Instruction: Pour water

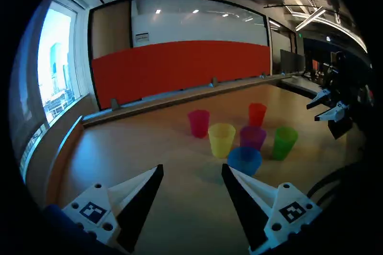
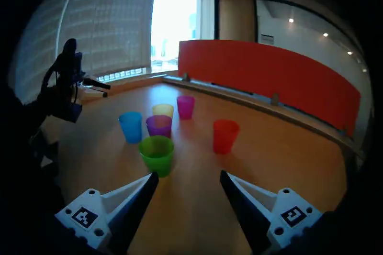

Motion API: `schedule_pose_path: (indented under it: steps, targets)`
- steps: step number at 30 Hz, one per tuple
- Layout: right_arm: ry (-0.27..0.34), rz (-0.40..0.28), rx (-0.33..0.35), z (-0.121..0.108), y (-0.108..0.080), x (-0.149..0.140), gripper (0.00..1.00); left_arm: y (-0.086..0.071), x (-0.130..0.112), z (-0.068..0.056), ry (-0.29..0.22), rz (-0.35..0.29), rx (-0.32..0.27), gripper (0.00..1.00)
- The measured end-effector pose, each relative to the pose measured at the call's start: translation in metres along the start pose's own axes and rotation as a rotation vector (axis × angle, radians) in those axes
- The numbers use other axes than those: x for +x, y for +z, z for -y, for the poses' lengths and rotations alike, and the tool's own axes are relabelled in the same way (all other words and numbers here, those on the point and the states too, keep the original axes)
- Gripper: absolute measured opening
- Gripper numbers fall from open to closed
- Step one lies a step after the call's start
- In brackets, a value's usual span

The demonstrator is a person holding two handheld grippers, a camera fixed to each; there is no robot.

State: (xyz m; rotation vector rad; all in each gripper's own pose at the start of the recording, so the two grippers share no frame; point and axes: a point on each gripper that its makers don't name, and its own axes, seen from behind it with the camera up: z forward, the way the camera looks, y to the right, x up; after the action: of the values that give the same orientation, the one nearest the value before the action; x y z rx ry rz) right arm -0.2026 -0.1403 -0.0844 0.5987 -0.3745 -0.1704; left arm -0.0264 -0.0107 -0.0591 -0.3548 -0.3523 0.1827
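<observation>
The right gripper is hovering with its fingers spread and empty. The green cup is standing upright just ahead, slightly left of the gap. The left gripper, likewise released, is facing the blue cup, ahead and to its right on the table.

6 upright translucent cups cluster close together on the table, seemingly empty.
</observation>
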Motion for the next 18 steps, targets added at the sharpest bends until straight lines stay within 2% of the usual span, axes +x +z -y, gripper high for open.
schedule_pose_path:
  steps: [9,18]
  targets:
    - [0.087,-0.124,-0.133,-0.026,-0.02,0.02,1.0,-0.01,0.019,0.011,-0.018,-0.102,0.096,0.9]
    - [0.113,-0.211,-0.29,-0.06,-0.036,0.038,1.0,-0.013,0.03,0.01,-0.026,-0.177,0.17,0.9]
